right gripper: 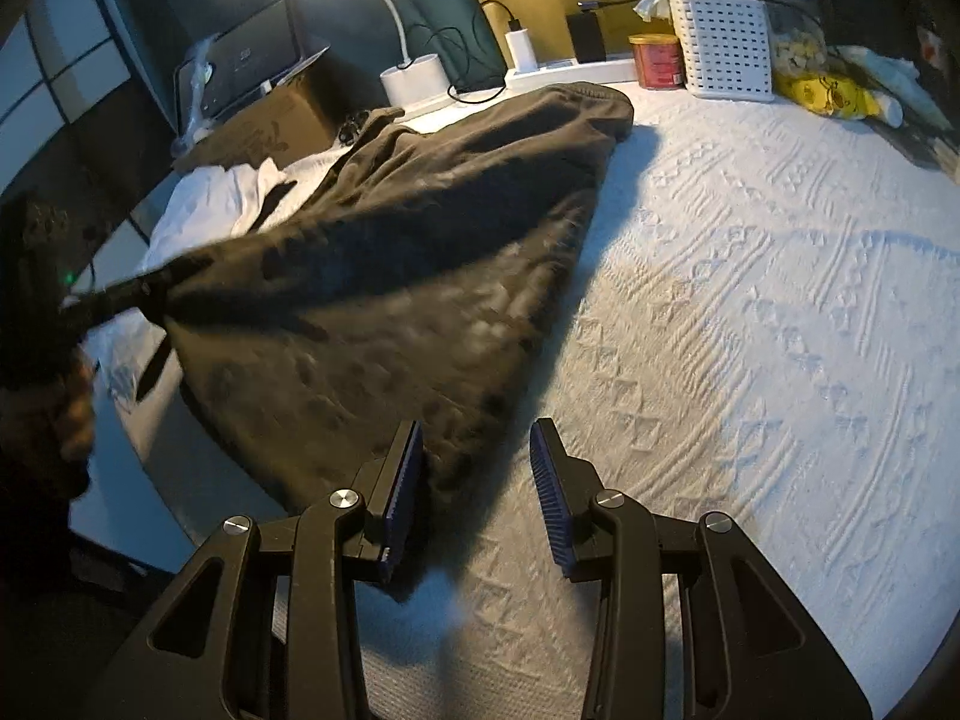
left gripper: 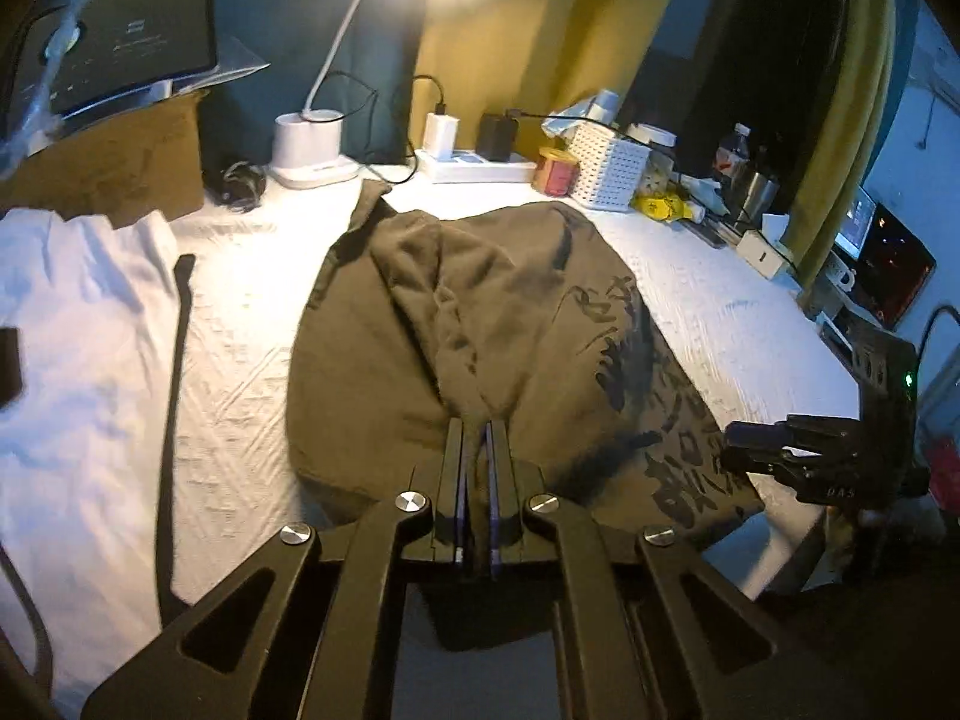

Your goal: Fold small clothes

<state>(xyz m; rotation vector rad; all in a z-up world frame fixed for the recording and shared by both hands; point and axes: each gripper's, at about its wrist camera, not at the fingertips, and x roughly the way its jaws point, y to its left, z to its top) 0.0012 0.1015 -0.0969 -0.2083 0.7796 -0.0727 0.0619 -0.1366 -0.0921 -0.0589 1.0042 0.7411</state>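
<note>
A dark olive garment with black print lies on the white textured tablecloth. My left gripper is shut on a pinched fold of the garment near its front edge and lifts it. In the right wrist view the garment stretches from the left gripper at the far left toward the back. My right gripper is open and empty just at the garment's near right corner, above the cloth. It also shows in the left wrist view at the table's right edge.
A white garment lies at the left. At the back stand a cardboard box, a lamp base, a power strip with chargers, a red tin, a white basket and a yellow bag.
</note>
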